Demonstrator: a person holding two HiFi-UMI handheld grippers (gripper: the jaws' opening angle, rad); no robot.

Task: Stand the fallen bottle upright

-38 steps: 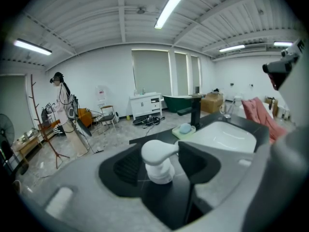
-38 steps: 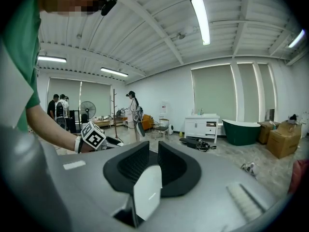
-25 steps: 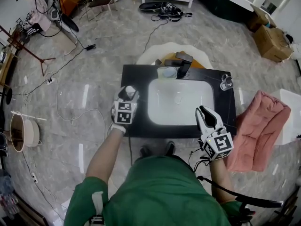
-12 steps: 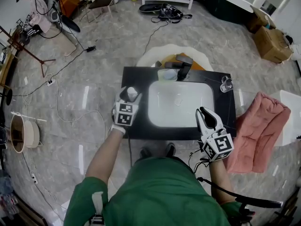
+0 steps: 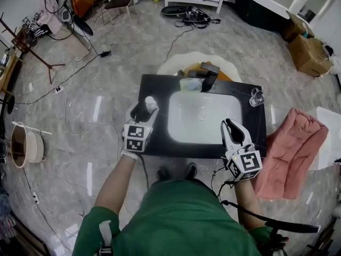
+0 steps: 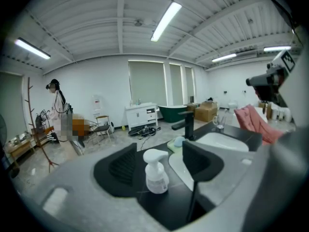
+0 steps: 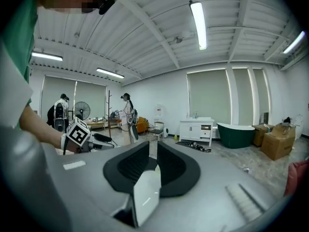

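A small white pump bottle [image 5: 151,104] stands upright on the black counter [image 5: 160,87], left of the sink. In the left gripper view the bottle [image 6: 155,172] stands between and just past the jaws, with a gap on each side. My left gripper [image 5: 144,111] is open; its jaws have just been opening, and the pads do not touch the bottle. My right gripper [image 5: 230,125] hovers over the counter's front edge, right of the sink. In the right gripper view its [image 7: 149,151] jaws stand together with nothing between them.
A white sink basin [image 5: 202,117] fills the middle of the counter, with a black faucet [image 5: 209,79] and a pale green dish [image 5: 190,83] behind it. A glass cup [image 5: 256,95] stands at the far right corner. A pink towel [image 5: 290,148] lies to the right.
My left gripper has drawn back toward me and let go of the bottle, which stays upright on the counter. The right gripper has kept still.
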